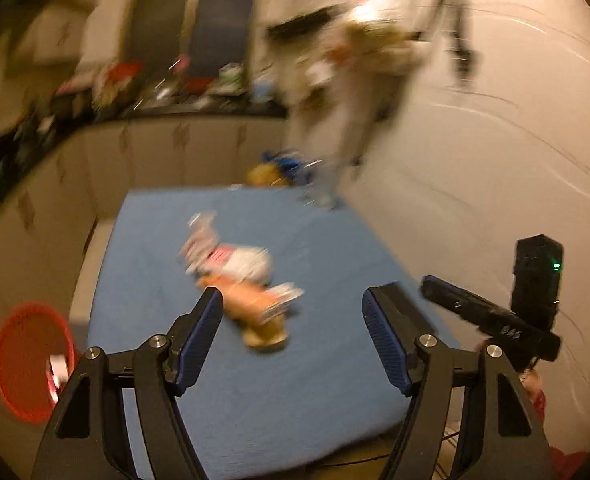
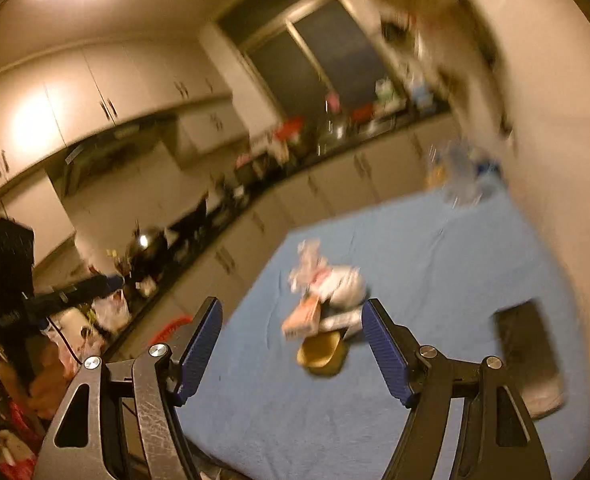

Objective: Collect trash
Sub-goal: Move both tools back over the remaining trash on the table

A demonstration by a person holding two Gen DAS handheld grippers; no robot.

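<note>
A small pile of trash lies on the blue table: crumpled white wrappers, an orange packet and a tan cup on its side. My left gripper is open and empty, hovering above the near side of the pile. In the right wrist view the same pile shows with the orange packet and tan cup. My right gripper is open and empty, above the table before the pile. Both views are motion-blurred.
A red basket stands on the floor left of the table. Bottles and bags crowd the table's far end by the white wall. A cluttered kitchen counter runs along the left. The right gripper's body shows at right.
</note>
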